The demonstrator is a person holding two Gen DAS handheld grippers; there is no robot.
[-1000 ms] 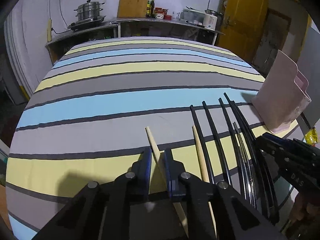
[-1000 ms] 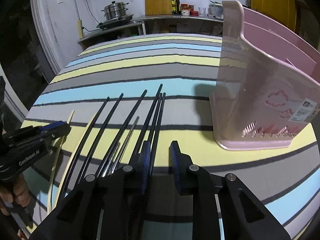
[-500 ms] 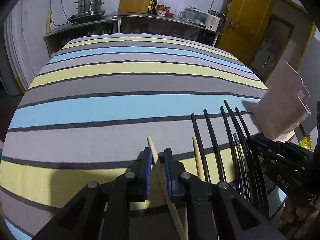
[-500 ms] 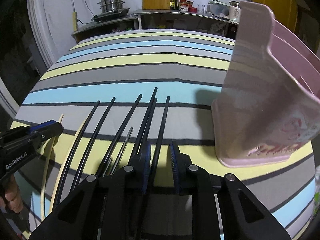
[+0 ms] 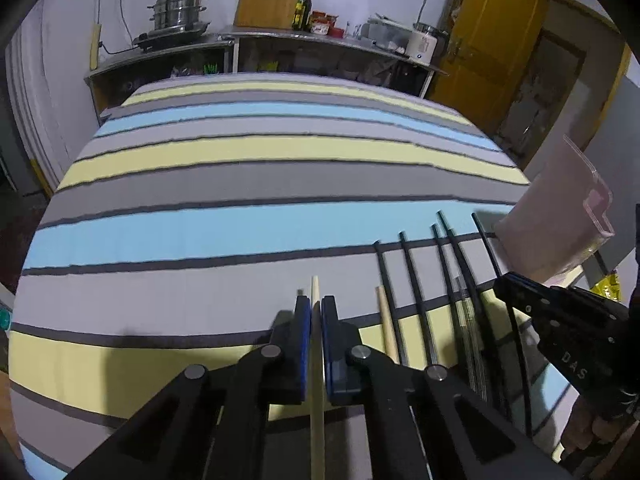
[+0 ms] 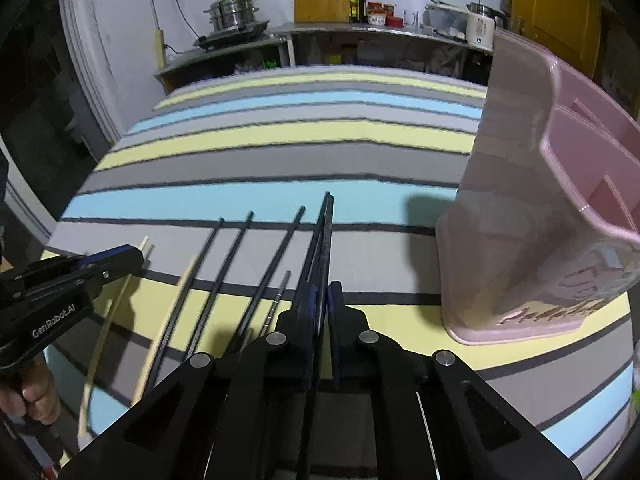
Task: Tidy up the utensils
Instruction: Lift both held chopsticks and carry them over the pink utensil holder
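So we've got both grippers clamped at once here. Our left gripper [image 5: 316, 312] has its jaws pinched tight on the leftmost wooden chopstick [image 5: 315, 292], and our right gripper [image 6: 322, 300] is squeezed down on a black chopstick [image 6: 325, 224] at the right end of the row. Looks like the idea is one stick per hand, grabbed near the close end so the long part points away and can tip into the pink holder [image 6: 532, 216], which stands upright on the striped cloth [image 6: 280, 168] just right of the row. Both held sticks look slightly lifted, though we can't say for sure.

Count time: two wooden ones, ours plus a second wooden chopstick [image 6: 176, 296] lying flat. Black ones, we make it about six, laid side by side pointing far. There's also a thin metal stick [image 6: 280, 292] tucked among them, maybe a pair, too blurry to call. The holder has several compartments, all apparently empty from this angle.
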